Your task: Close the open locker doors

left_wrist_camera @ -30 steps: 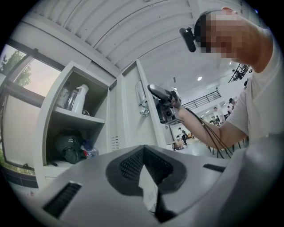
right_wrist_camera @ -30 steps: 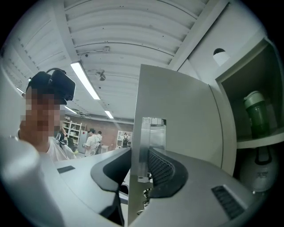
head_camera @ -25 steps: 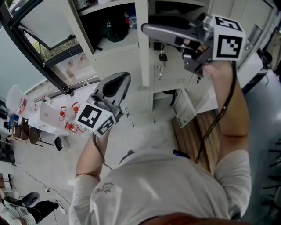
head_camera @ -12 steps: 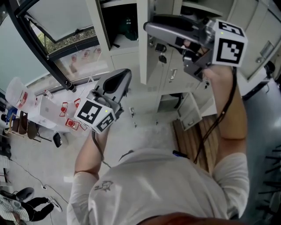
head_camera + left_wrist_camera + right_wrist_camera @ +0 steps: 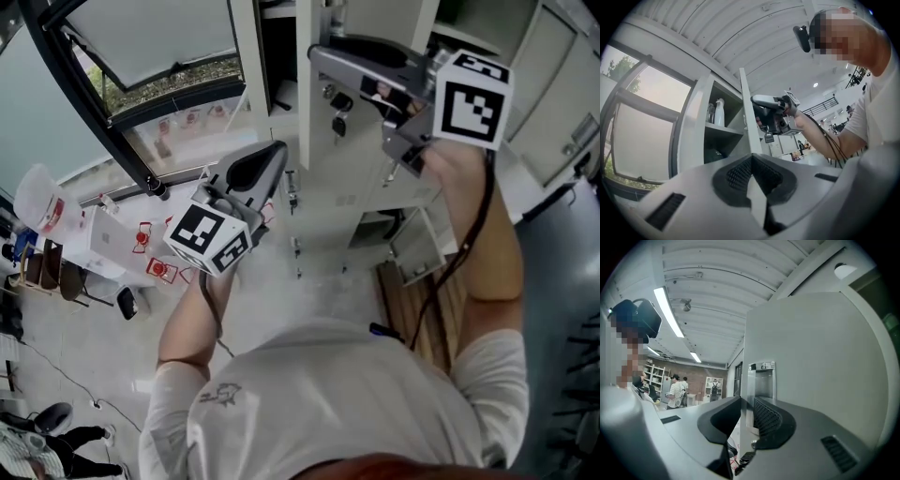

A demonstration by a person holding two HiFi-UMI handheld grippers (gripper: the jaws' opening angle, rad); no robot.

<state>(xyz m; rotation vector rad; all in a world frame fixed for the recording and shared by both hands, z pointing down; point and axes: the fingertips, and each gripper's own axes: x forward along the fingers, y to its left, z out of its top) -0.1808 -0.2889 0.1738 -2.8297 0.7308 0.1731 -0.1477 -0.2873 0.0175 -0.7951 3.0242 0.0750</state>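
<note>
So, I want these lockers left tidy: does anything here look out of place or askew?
Two doors stand open. The tall white locker door is swung out from its compartment, a bunch of keys dangling from its lock. Low down, a small white locker door also hangs open. Nothing looks spilled or damaged.

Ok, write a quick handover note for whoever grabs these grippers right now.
Right gripper: jaws have just been closing on the edge of the open locker door, which stands between them.
Left gripper: shut, empty, held lower.
Keys hang just below the right gripper.
Done: door gripped.
Left: swing it shut. A lower door looks open too.
</note>
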